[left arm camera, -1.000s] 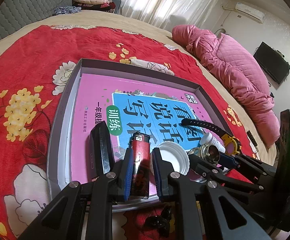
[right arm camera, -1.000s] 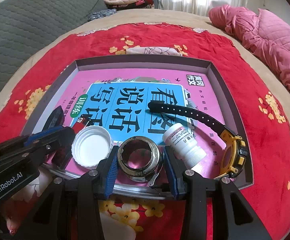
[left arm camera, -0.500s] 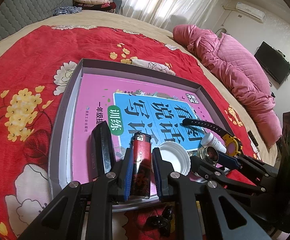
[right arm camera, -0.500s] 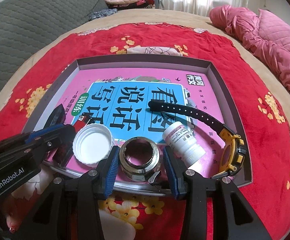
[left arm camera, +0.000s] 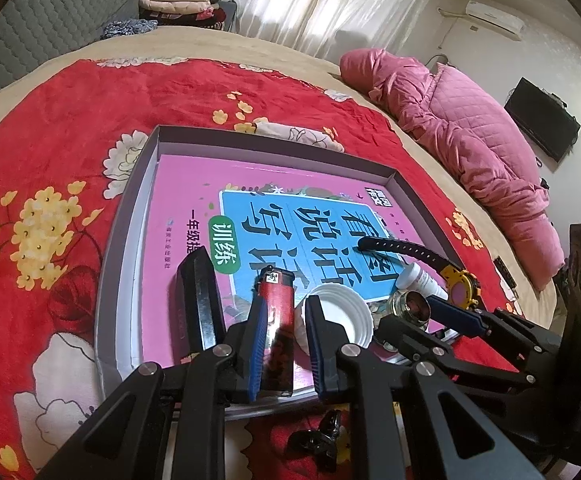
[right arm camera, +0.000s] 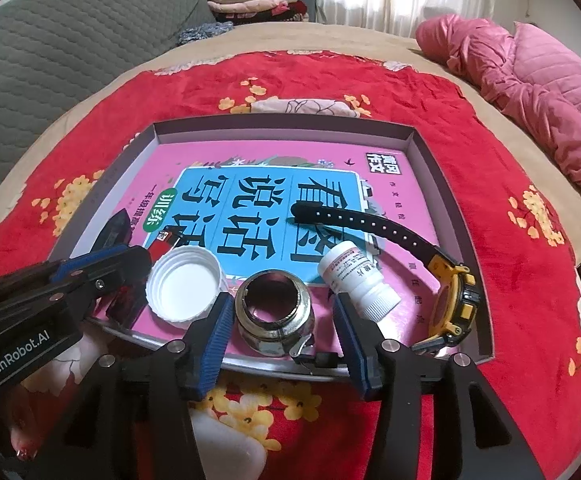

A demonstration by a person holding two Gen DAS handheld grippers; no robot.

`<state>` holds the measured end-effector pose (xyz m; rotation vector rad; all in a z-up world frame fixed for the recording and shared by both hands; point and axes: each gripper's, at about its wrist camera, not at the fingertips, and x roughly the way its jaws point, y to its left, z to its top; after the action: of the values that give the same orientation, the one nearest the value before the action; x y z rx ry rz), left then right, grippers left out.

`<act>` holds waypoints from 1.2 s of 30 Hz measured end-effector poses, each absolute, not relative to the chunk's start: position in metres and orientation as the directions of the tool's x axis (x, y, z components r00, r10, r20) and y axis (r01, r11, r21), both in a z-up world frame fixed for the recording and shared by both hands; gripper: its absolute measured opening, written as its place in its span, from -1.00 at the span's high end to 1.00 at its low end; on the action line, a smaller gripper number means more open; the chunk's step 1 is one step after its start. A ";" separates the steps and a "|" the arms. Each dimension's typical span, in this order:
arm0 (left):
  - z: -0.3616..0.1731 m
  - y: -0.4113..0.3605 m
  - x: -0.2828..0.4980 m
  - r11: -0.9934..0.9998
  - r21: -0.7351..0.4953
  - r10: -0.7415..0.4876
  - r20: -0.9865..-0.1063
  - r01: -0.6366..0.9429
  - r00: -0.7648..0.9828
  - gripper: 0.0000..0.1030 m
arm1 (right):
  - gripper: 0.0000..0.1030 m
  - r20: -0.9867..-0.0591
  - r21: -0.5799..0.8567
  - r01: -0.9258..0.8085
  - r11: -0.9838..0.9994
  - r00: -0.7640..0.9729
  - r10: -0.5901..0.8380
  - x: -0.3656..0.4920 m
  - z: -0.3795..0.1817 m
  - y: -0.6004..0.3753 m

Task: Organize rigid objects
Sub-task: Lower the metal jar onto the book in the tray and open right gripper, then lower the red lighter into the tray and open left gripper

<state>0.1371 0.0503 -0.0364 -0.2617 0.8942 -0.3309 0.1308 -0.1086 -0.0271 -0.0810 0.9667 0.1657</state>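
- Your left gripper (left arm camera: pixel 282 344) sits around the red lighter (left arm camera: pixel 276 320); there is a gap at the right pad, so it looks released, not squeezing.
- Your right gripper (right arm camera: pixel 282 320) straddles the metal fitting (right arm camera: pixel 276 312), with clear space on both sides of it, so this one is let go too.
- Take the tray (right arm camera: pixel 430 152) as your landmark. Both items lie inside it at the near edge, on the pink book (right arm camera: pixel 250 160) that covers its floor.
- Also along that near edge: a black case (left arm camera: pixel 198 292) left of the lighter, a white cap (right arm camera: pixel 184 286) between lighter and fitting, a white pill bottle (right arm camera: pixel 356 280) just right of the fitting, and a yellow watch (right arm camera: pixel 454 300) in the near right corner, its strap running across the book.
- By my reading, most of the sorting is done: six items are lined up in the tray.
- Left over: a small dark object (left arm camera: pixel 322 436) lies on the red blanket (left arm camera: pixel 70 120) just outside the near wall; I cannot tell what it is. Something pale (right arm camera: pixel 226 444) shows under your right gripper, also outside.
- In the way: the cap is just beside your left gripper's right finger, and the bottle is close to your right gripper's right finger. Back straight out or you may knock them.
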 end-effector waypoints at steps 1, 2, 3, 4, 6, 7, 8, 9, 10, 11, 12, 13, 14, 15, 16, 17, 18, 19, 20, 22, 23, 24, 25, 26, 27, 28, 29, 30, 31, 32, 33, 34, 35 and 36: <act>-0.036 0.050 0.137 0.918 -0.358 -0.388 -0.716 0.173 0.581 0.62 | -0.05 -0.823 0.003 -0.174 0.985 0.559 0.101 0.130 -0.027 -0.109; -0.035 0.050 0.137 0.917 -0.358 -0.389 -0.715 0.174 0.581 0.62 | -0.06 -0.822 0.000 -0.173 0.985 0.561 0.099 0.130 -0.026 -0.110; -0.034 0.050 0.137 0.917 -0.358 -0.390 -0.714 0.175 0.582 0.62 | -0.07 -0.822 0.000 -0.172 0.985 0.561 0.099 0.129 -0.026 -0.110; -0.033 0.050 0.137 0.918 -0.356 -0.389 -0.713 0.176 0.584 0.62 | -0.07 -0.822 0.001 -0.171 0.985 0.562 0.098 0.129 -0.026 -0.110; -0.032 0.050 0.136 0.918 -0.355 -0.389 -0.711 0.177 0.586 0.62 | -0.08 -0.821 -0.001 -0.173 0.985 0.563 0.098 0.127 -0.025 -0.110; -0.032 0.050 0.136 0.918 -0.355 -0.388 -0.712 0.177 0.585 0.62 | -0.08 -0.820 -0.003 -0.173 0.985 0.564 0.097 0.127 -0.025 -0.110; -0.032 0.050 0.136 0.918 -0.355 -0.388 -0.713 0.176 0.584 0.62 | -0.08 -0.820 -0.003 -0.174 0.985 0.565 0.097 0.127 -0.025 -0.110; -0.032 0.050 0.136 0.918 -0.355 -0.388 -0.714 0.176 0.583 0.62 | -0.09 -0.819 -0.004 -0.174 0.985 0.566 0.097 0.127 -0.024 -0.109; -0.032 0.050 0.137 0.918 -0.355 -0.389 -0.714 0.177 0.583 0.62 | -0.09 -0.818 -0.004 -0.175 0.985 0.567 0.097 0.126 -0.024 -0.109; -0.031 0.050 0.137 0.917 -0.357 -0.391 -0.712 0.178 0.583 0.62 | -0.09 -0.818 -0.002 -0.175 0.985 0.566 0.099 0.126 -0.024 -0.110; -0.029 0.051 0.136 0.915 -0.361 -0.395 -0.709 0.180 0.585 0.62 | -0.10 -0.818 0.000 -0.175 0.985 0.566 0.101 0.125 -0.024 -0.110; -0.028 0.051 0.136 0.915 -0.361 -0.396 -0.707 0.182 0.586 0.62 | -0.10 -0.817 0.001 -0.174 0.985 0.567 0.101 0.124 -0.024 -0.111; -0.028 0.051 0.136 0.915 -0.361 -0.396 -0.706 0.182 0.587 0.62 | -0.10 -0.816 0.001 -0.173 0.985 0.569 0.101 0.124 -0.023 -0.112; -0.027 0.051 0.135 0.915 -0.359 -0.395 -0.704 0.184 0.590 0.62 | -0.10 -0.816 0.003 -0.171 0.985 0.569 0.101 0.123 -0.023 -0.112; -0.026 0.051 0.135 0.916 -0.358 -0.394 -0.704 0.184 0.592 0.62 | -0.11 -0.816 0.003 -0.171 0.985 0.569 0.101 0.123 -0.023 -0.113; -0.026 0.051 0.135 0.916 -0.357 -0.393 -0.704 0.184 0.592 0.62 | -0.12 -0.815 0.003 -0.170 0.985 0.570 0.101 0.123 -0.022 -0.113; -0.026 0.051 0.135 0.916 -0.357 -0.393 -0.704 0.183 0.591 0.62 | -0.13 -0.814 0.003 -0.169 0.986 0.572 0.101 0.122 -0.021 -0.113; -0.026 0.050 0.134 0.916 -0.356 -0.392 -0.705 0.182 0.591 0.62 | -0.14 -0.812 0.005 -0.169 0.986 0.575 0.103 0.121 -0.020 -0.114; -0.026 0.050 0.134 0.917 -0.355 -0.391 -0.706 0.183 0.591 0.62 | -0.15 -0.809 0.007 -0.169 0.986 0.578 0.105 0.121 -0.019 -0.115; -0.025 0.050 0.134 0.917 -0.354 -0.391 -0.705 0.184 0.591 0.62 | -0.17 -0.806 0.008 -0.169 0.986 0.582 0.106 0.120 -0.018 -0.115; -0.025 0.050 0.135 0.917 -0.354 -0.391 -0.705 0.185 0.592 0.62 | -0.18 -0.805 0.008 -0.169 0.986 0.584 0.106 0.120 -0.017 -0.116; -0.025 0.050 0.134 0.917 -0.354 -0.392 -0.703 0.186 0.593 0.62 | -0.18 -0.803 0.012 -0.168 0.986 0.586 0.110 0.120 -0.016 -0.116; -0.024 0.050 0.135 0.918 -0.352 -0.390 -0.703 0.186 0.595 0.62 | -0.19 -0.802 0.018 -0.168 0.986 0.587 0.115 0.119 -0.015 -0.117; -0.024 0.050 0.135 0.919 -0.349 -0.387 -0.703 0.185 0.597 0.62 | -0.19 -0.799 0.025 -0.168 0.985 0.589 0.121 0.119 -0.014 -0.117; -0.023 0.051 0.134 0.921 -0.344 -0.382 -0.702 0.184 0.601 0.62 | -0.19 -0.797 0.028 -0.168 0.985 0.591 0.124 0.119 -0.013 -0.118; -0.022 0.051 0.134 0.922 -0.342 -0.380 -0.701 0.183 0.603 0.62 | -0.20 -0.795 0.029 -0.169 0.985 0.593 0.125 0.118 -0.012 -0.118; -0.022 0.052 0.134 0.923 -0.340 -0.377 -0.700 0.181 0.607 0.62 | -0.20 -0.793 0.027 -0.170 0.985 0.596 0.124 0.118 -0.011 -0.118; -0.021 0.052 0.134 0.923 -0.339 -0.376 -0.699 0.180 0.609 0.62 | -0.20 -0.792 0.027 -0.170 0.985 0.598 0.125 0.117 -0.011 -0.118; -0.020 0.052 0.134 0.924 -0.338 -0.374 -0.698 0.179 0.611 0.62 | -0.20 -0.790 0.028 -0.171 0.985 0.600 0.127 0.117 -0.010 -0.118; -0.020 0.053 0.134 0.925 -0.337 -0.372 -0.698 0.178 0.612 0.62 | -0.20 -0.789 0.028 -0.172 0.985 0.601 0.127 0.116 -0.009 -0.118; -0.020 0.053 0.133 0.925 -0.335 -0.370 -0.699 0.177 0.612 0.62 | -0.21 -0.787 0.027 -0.172 0.985 0.603 0.127 0.116 -0.008 -0.118; -0.020 0.052 0.133 0.927 -0.331 -0.368 -0.701 0.178 0.611 0.61 | -0.21 -0.786 0.027 -0.172 0.985 0.606 0.127 0.116 -0.007 -0.119; -0.020 0.051 0.133 0.929 -0.325 -0.364 -0.703 0.179 0.611 0.61 | -0.21 -0.784 0.026 -0.171 0.985 0.607 0.126 0.115 -0.006 -0.119; -0.019 0.050 0.132 0.931 -0.316 -0.360 -0.705 0.184 0.610 0.58 | -0.21 -0.783 0.025 -0.170 0.985 0.609 0.125 0.114 -0.006 -0.119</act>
<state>0.1321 0.0499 -0.0193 -0.2209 0.8597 -0.3169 0.1144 -0.1194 -0.0060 -0.0532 0.9000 0.1704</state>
